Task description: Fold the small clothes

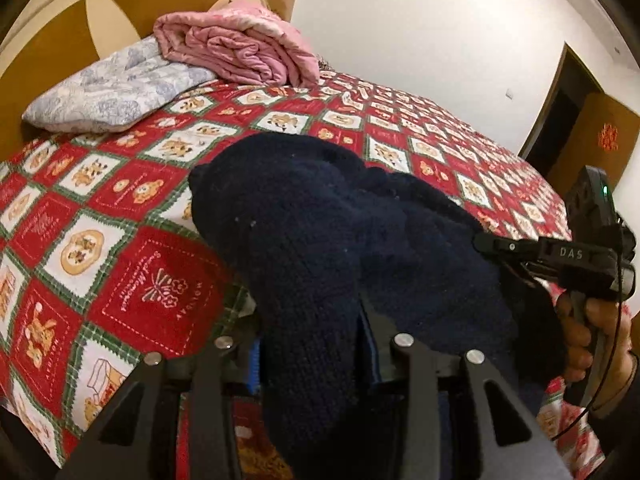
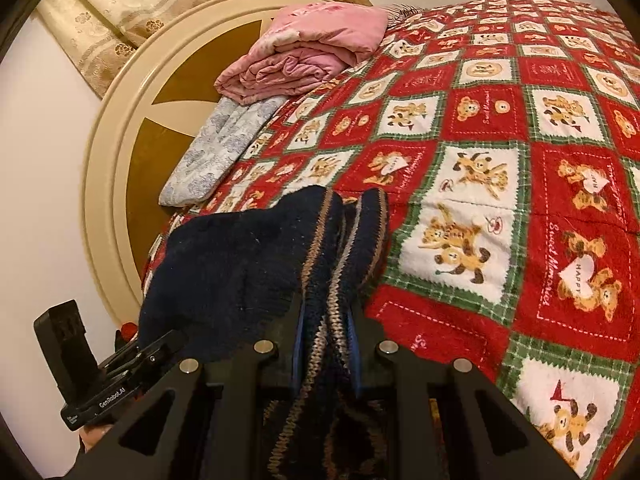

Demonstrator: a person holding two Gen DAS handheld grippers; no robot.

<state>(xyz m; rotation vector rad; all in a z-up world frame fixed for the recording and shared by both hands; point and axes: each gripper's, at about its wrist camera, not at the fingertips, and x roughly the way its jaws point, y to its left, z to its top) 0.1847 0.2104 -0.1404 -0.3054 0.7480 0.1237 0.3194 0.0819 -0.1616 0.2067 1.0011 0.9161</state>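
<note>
Left wrist view: close behind dark knit garment (image 1: pixel 304 248), facing headboard (image 1: pixel 60 12). Right wrist view: same, from right. Shared: garment, red quilt (image 2: pixel 520 160), pink blanket (image 1: pixel 236 44).

1. A small, dark navy knitted garment (image 1: pixel 304 216) of thick ribbed wool, flecked here and there with pale lint.
2. One edge carries a band of tan and brown stripes (image 2: pixel 340 248), seen from the right wrist camera; the rest is plain navy.
3. It is held up off the bed, bunched and draped in heavy folds rather than spread flat.
4. Its far end sags down toward the bed's red patchwork cover; whether it touches there cannot be told.
</note>
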